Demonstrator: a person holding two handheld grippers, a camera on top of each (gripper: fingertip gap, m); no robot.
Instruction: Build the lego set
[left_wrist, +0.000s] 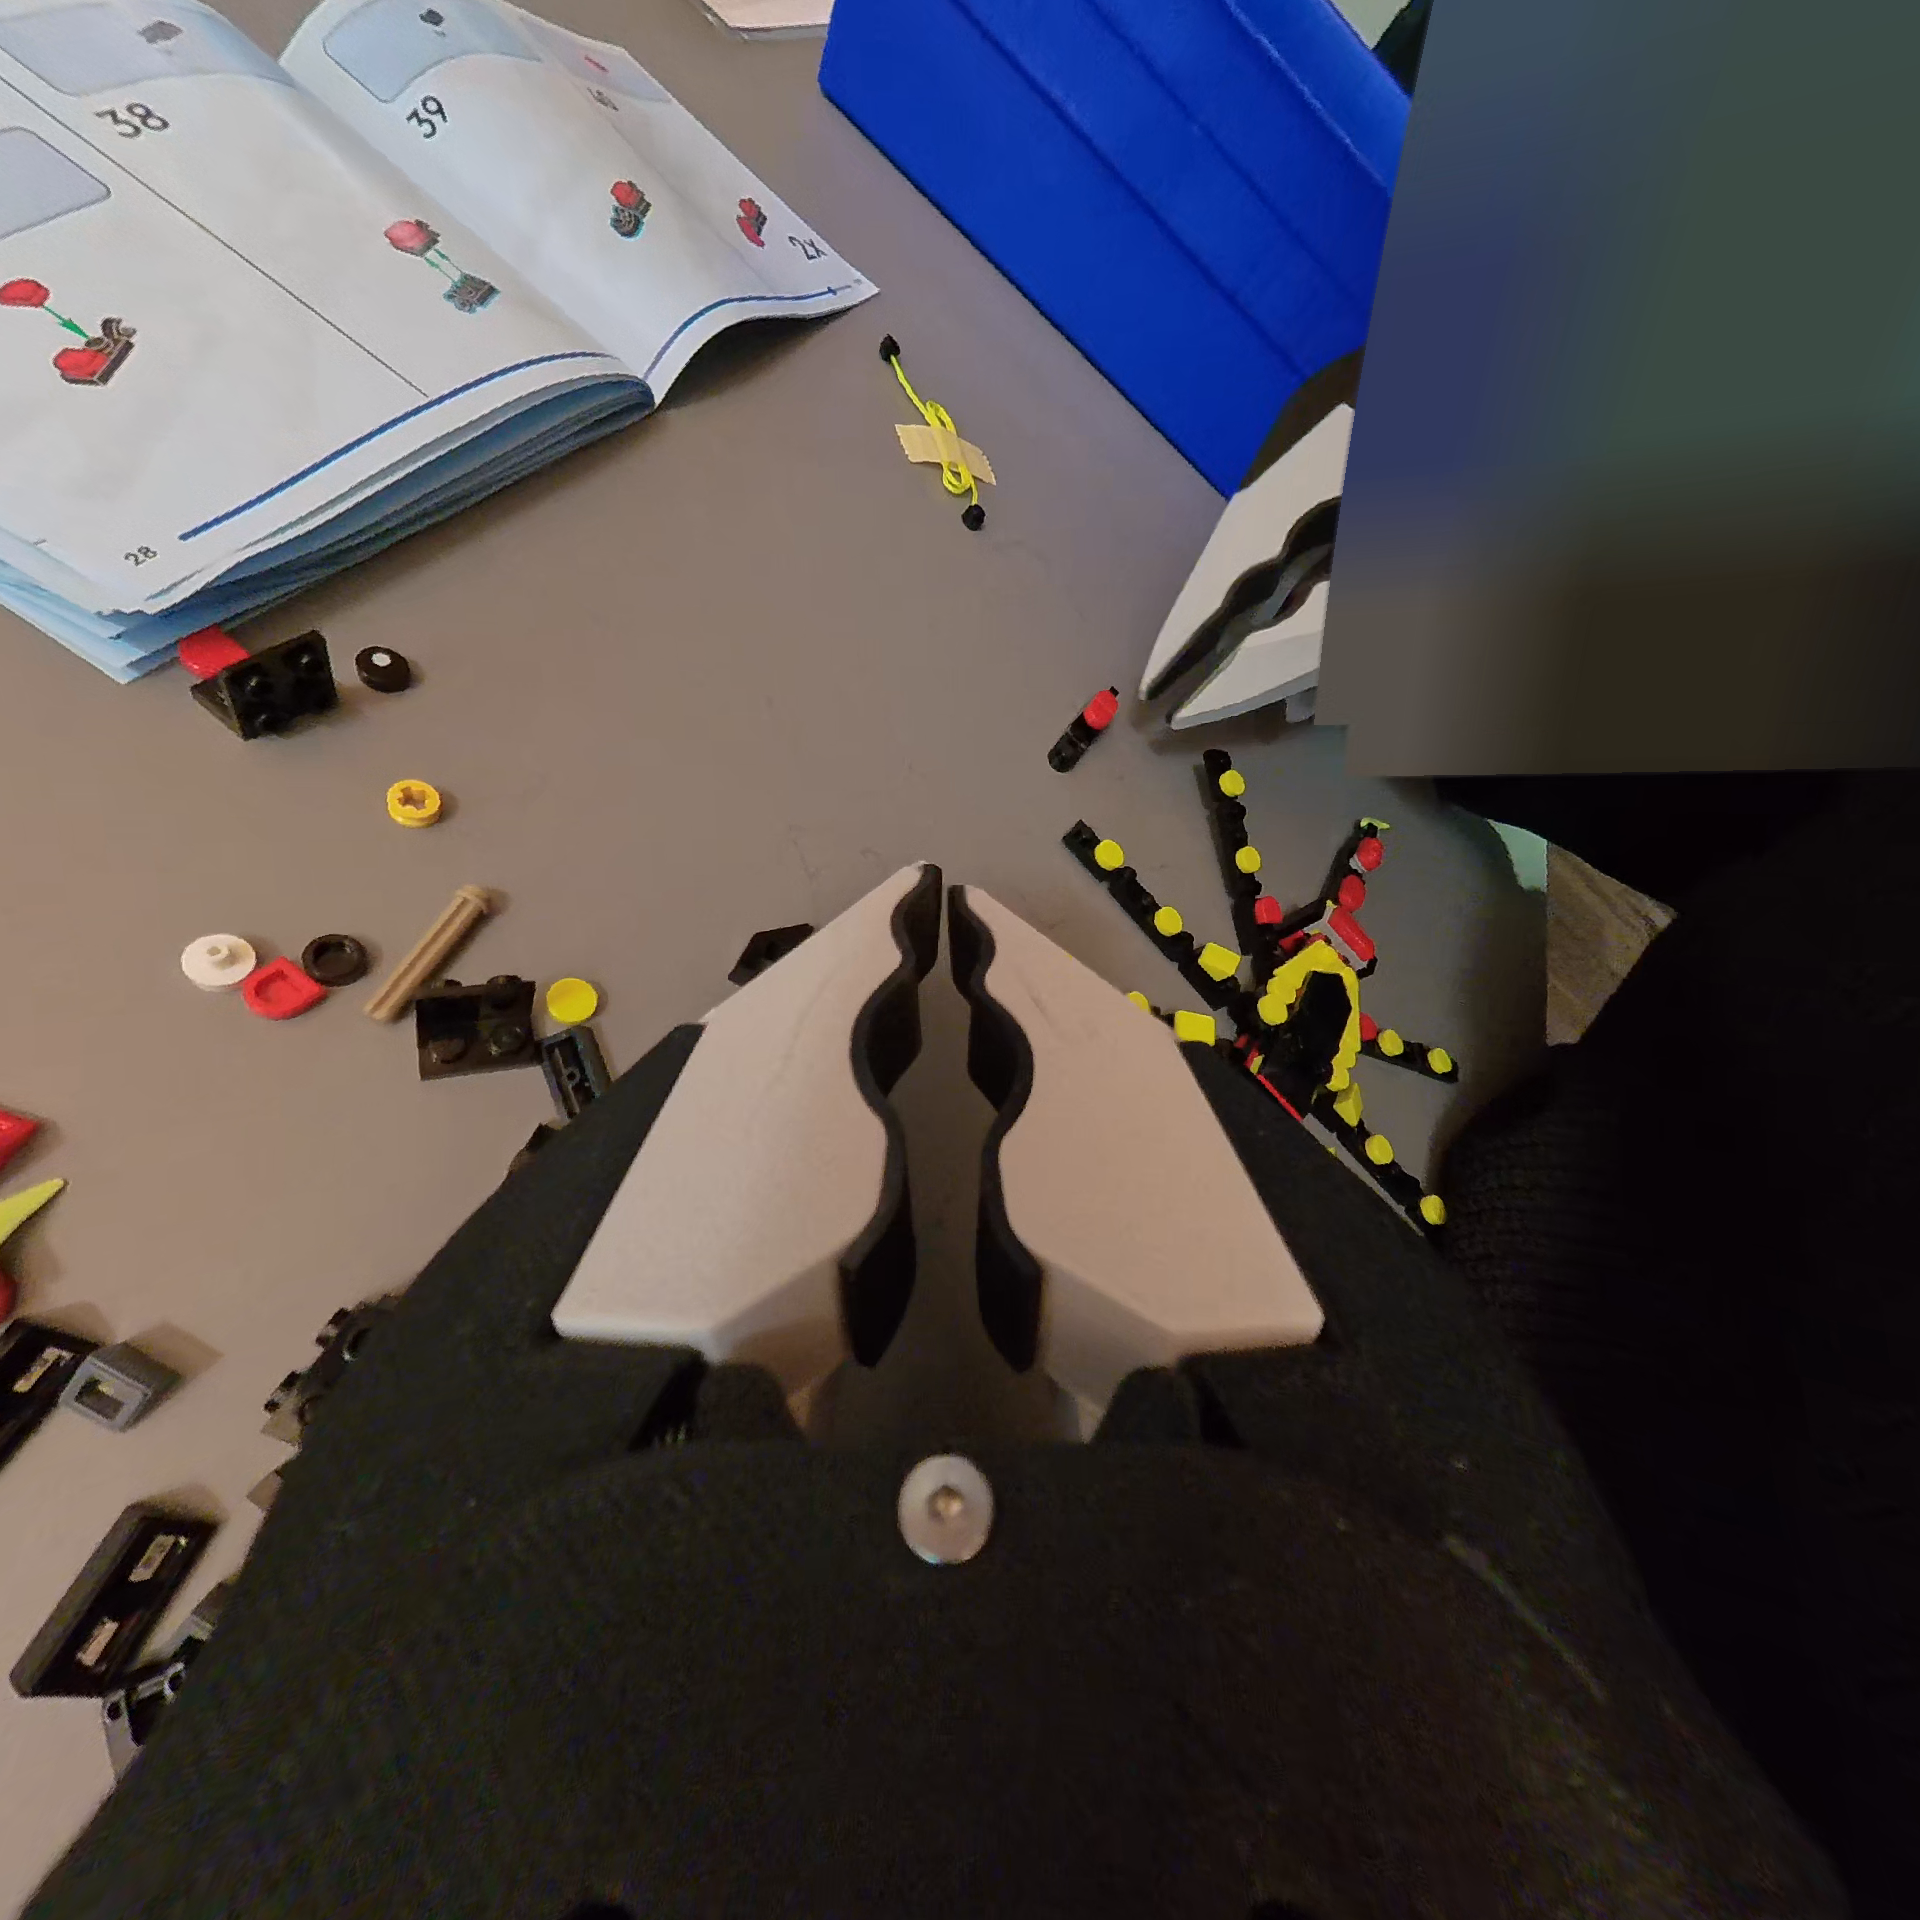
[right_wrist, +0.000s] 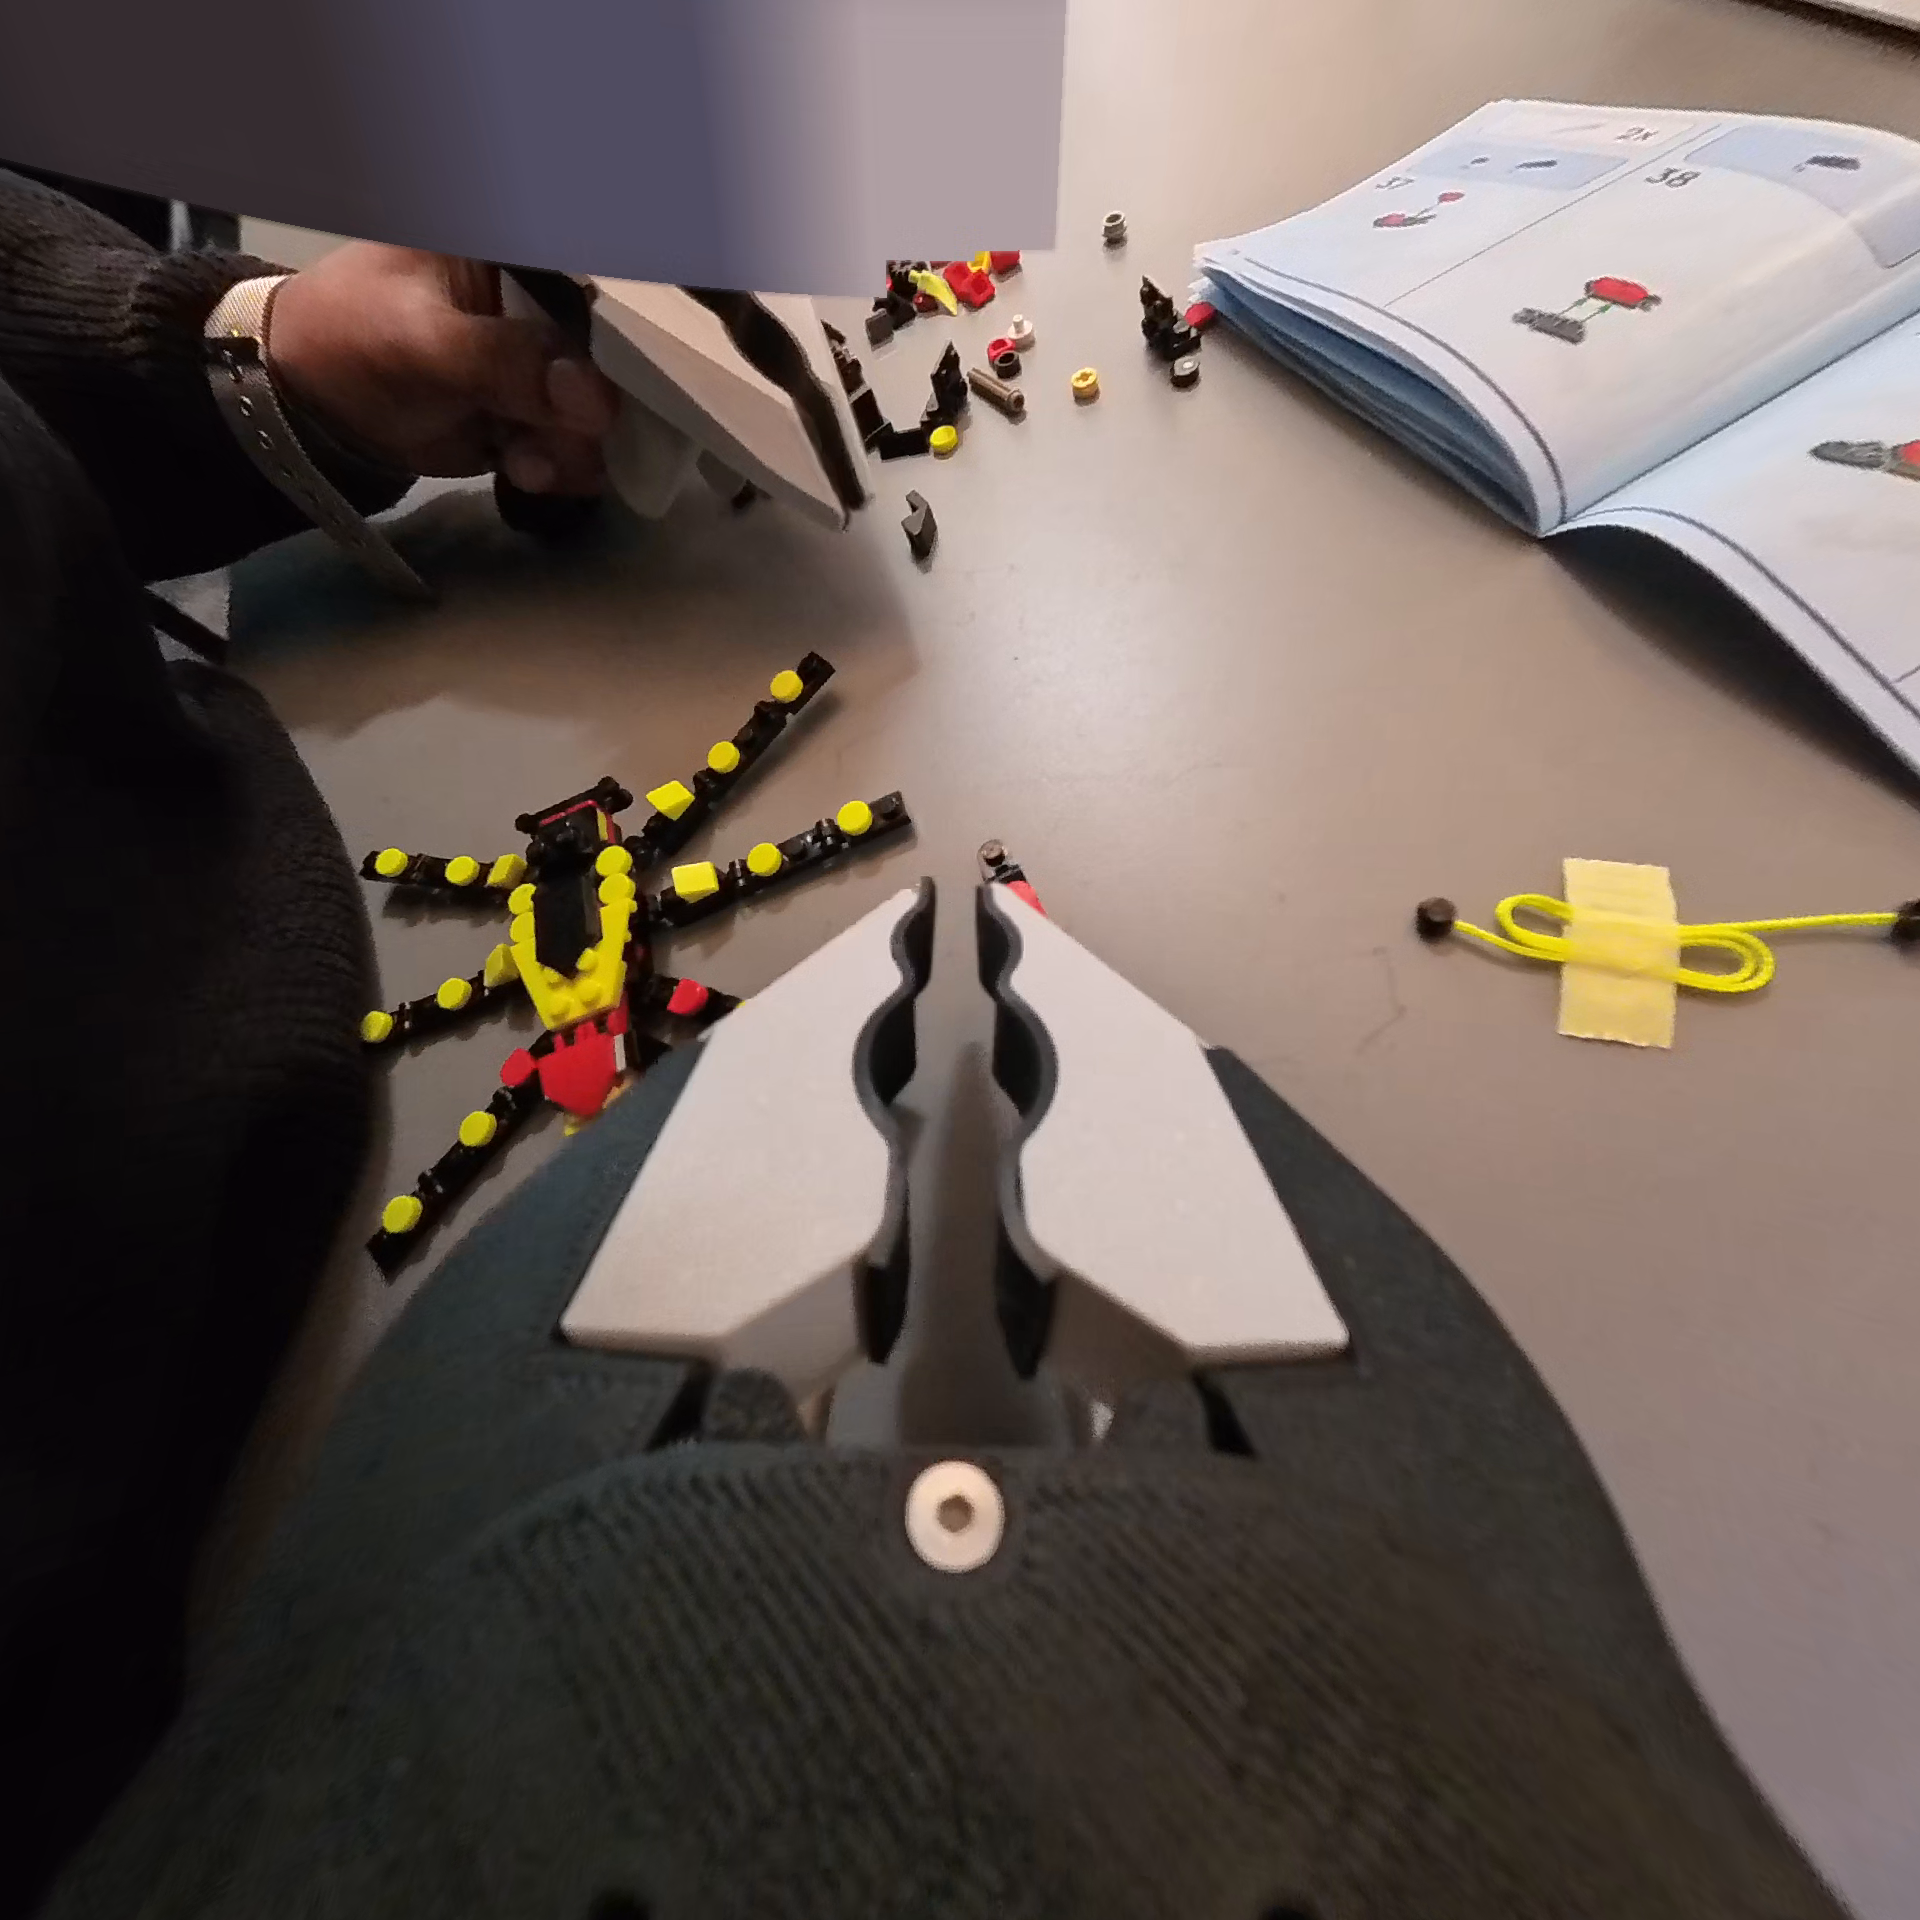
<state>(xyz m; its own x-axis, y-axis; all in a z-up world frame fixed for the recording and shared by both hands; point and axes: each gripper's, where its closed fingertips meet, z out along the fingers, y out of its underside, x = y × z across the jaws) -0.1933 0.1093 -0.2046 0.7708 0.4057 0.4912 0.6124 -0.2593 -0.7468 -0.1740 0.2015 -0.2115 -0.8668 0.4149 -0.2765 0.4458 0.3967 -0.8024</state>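
A black spider model with yellow studs and a red tail (right_wrist: 571, 935) lies on the grey table (right_wrist: 1195, 675); it also shows in the left wrist view (left_wrist: 1299, 997). My right gripper (right_wrist: 954, 899) is shut and empty, just right of the spider. A small red and black piece (right_wrist: 1003, 868) lies at its right fingertip, partly hidden; it also shows in the left wrist view (left_wrist: 1081, 727). My left gripper (left_wrist: 943, 883) is shut and empty, left of the spider. Loose small pieces (left_wrist: 416, 977) lie to its left.
An open instruction booklet (left_wrist: 312, 260) lies at the back left, a blue box (left_wrist: 1122, 208) at the back right. A yellow string held by tape (right_wrist: 1616, 951) lies on the table. A hand (right_wrist: 416, 364) holds the left gripper (right_wrist: 727, 395). The right gripper (left_wrist: 1247, 613) shows by the box. The grippers' ends are close to 10 centimeters from one another.
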